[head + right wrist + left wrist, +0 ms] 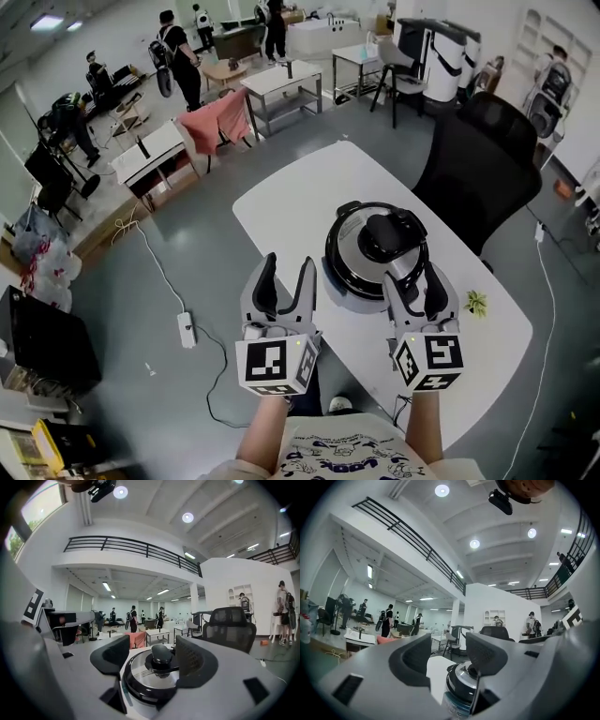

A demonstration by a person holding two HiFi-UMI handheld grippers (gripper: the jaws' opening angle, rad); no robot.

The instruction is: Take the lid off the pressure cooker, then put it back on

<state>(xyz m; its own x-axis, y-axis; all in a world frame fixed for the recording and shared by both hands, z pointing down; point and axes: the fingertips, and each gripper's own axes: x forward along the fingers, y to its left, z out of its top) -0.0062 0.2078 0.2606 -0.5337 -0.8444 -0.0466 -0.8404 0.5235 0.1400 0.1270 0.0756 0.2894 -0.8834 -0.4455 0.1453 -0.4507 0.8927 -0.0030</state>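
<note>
One big hall (202, 244), people (183, 56) far off, is surrounding you. Its white table (291, 202) is carrying the cooker (349, 292), lid (354, 246) on, mid-top. You are holding left gripper (289, 262) and right gripper (415, 281) just near of it, jaws apart, empty. Grabbing the knob (394, 232) off-centre, you may be skidding the cooker.

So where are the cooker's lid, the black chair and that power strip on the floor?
Lid (384, 234): head view, on its black centre handle.
Black chair (480, 155): head view, on the backrest.
Power strip (186, 329): head view, on its white body.
</note>
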